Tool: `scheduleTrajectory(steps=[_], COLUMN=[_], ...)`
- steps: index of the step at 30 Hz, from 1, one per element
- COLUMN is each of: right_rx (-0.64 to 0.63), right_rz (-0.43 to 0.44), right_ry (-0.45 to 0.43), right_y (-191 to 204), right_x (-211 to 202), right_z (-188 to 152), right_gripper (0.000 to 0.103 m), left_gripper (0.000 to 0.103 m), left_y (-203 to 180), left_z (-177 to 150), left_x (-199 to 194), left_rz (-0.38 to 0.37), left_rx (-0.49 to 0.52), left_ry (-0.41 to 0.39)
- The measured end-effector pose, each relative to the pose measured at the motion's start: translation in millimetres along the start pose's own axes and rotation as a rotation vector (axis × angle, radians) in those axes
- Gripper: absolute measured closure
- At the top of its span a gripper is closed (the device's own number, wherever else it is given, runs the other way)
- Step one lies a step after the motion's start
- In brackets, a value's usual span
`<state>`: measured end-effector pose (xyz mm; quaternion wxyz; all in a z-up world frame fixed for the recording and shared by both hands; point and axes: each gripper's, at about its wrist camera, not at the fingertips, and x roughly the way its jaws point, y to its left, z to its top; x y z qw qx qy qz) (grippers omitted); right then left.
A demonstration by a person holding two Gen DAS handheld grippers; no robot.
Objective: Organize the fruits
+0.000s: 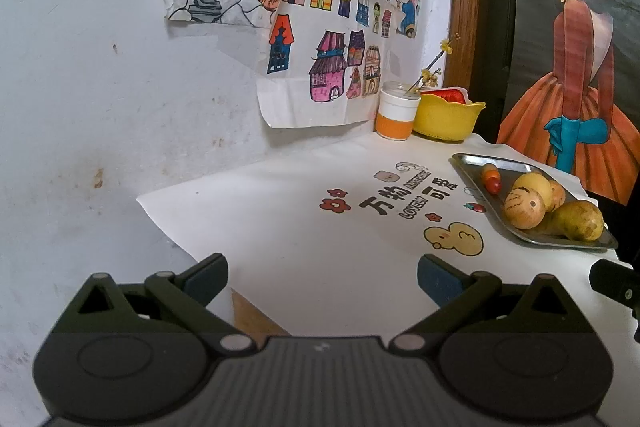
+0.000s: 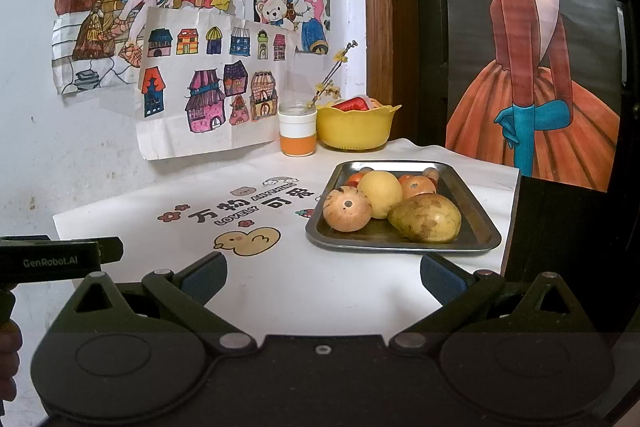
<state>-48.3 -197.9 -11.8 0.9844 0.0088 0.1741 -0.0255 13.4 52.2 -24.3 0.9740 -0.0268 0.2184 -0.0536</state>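
Observation:
A metal tray (image 2: 476,227) on the white table cover holds several fruits: a spotted yellow-green pear (image 2: 425,218) at the front, an orange-tan round fruit (image 2: 347,209), a yellow fruit (image 2: 380,193) and small red ones behind. The tray (image 1: 476,165) and pear (image 1: 580,221) also show in the left wrist view at the right. A yellow bowl (image 2: 354,129) with red items stands at the back. My right gripper (image 2: 322,277) is open and empty, just short of the tray's front edge. My left gripper (image 1: 322,277) is open and empty over the cover, left of the tray.
A white and orange cup (image 2: 298,133) with a flower sprig stands left of the yellow bowl (image 1: 444,121). Drawings hang on the wall behind. The table's right edge (image 2: 514,211) lies just past the tray. The left gripper's body (image 2: 52,259) shows at the left of the right wrist view.

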Motion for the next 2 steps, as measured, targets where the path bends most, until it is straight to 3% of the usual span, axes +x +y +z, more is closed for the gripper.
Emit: scheduleTrajectory(steps=[2], right_rx=[0.000], right_rz=[0.000], right_ry=[0.000], right_y=[0.0], right_x=[0.0], right_z=[0.1], right_gripper=[0.001], left_gripper=[0.000], left_y=[0.9], left_z=[0.0], left_x=[-0.1], left_rz=[-0.002], left_rx=[-0.001], left_ry=[-0.001])
